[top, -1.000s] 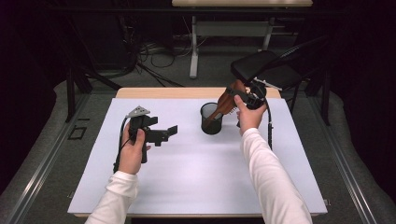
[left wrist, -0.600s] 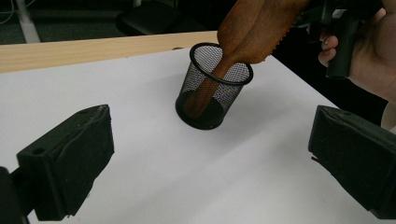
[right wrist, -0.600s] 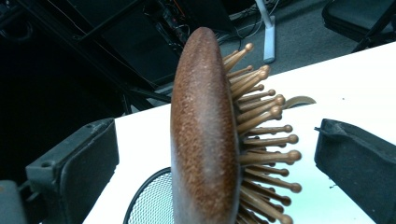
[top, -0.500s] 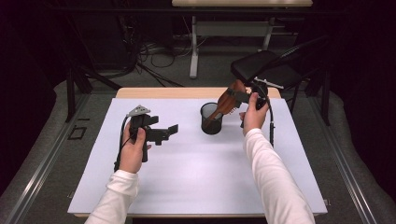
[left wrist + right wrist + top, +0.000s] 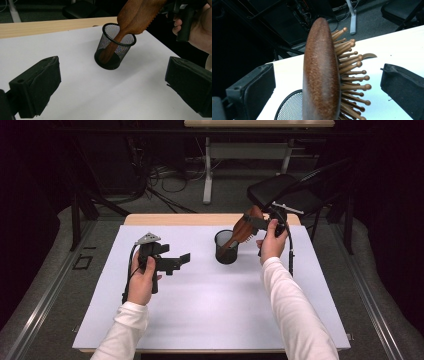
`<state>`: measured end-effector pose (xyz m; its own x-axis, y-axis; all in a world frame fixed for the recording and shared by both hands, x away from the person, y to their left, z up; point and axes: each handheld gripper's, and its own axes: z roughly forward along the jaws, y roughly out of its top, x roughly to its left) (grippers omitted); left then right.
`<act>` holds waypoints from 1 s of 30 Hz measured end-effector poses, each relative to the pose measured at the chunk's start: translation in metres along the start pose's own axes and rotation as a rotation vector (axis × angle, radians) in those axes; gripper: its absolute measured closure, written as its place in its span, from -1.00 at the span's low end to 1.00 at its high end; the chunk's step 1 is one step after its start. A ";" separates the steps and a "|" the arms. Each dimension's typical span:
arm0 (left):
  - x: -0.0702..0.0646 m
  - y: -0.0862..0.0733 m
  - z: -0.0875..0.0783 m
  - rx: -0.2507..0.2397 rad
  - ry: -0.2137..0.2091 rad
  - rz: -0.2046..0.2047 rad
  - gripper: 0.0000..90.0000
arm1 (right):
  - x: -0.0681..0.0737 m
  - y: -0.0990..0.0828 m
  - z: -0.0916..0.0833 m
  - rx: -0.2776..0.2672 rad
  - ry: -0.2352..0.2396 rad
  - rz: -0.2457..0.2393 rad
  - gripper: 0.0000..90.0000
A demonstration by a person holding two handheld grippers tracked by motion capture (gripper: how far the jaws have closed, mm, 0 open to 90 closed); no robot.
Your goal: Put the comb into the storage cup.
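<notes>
A brown wooden hairbrush (image 5: pixel 242 229) leans handle-down in a black mesh cup (image 5: pixel 226 248) at the table's back centre. My right gripper (image 5: pixel 257 222) is at the brush head. In the right gripper view the head (image 5: pixel 320 75) stands between the two pads with a gap on each side. Those jaws have just been opening and stand open, touching nothing. My left gripper (image 5: pixel 179 261) hovers open over the white sheet, left of the cup, pointing toward it. The left gripper view has the cup (image 5: pixel 110 53) and brush (image 5: pixel 136 17) ahead of its empty jaws.
A white sheet (image 5: pixel 210 305) covers the wooden table (image 5: pixel 180 219). A black chair (image 5: pixel 285 195) stands just behind the table's right back corner, close to my right hand. Cables and desk legs lie on the floor farther back.
The right gripper's jaws have spread away from the brush head, which stays leaning in the cup. The left hand has not moved.
</notes>
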<state>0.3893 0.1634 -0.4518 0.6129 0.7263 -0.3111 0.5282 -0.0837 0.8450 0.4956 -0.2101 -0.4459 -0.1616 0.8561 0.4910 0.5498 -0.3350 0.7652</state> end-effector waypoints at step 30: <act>0.001 0.004 0.002 -0.002 -0.016 0.001 -0.99 | 0.021 0.030 -0.028 -0.006 -0.065 -0.144 -1.00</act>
<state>0.3929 0.1623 -0.4494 0.6229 0.7152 -0.3171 0.5265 -0.0835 0.8461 0.4864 -0.2136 -0.4012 -0.1849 0.9190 0.3483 0.5197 -0.2094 0.8283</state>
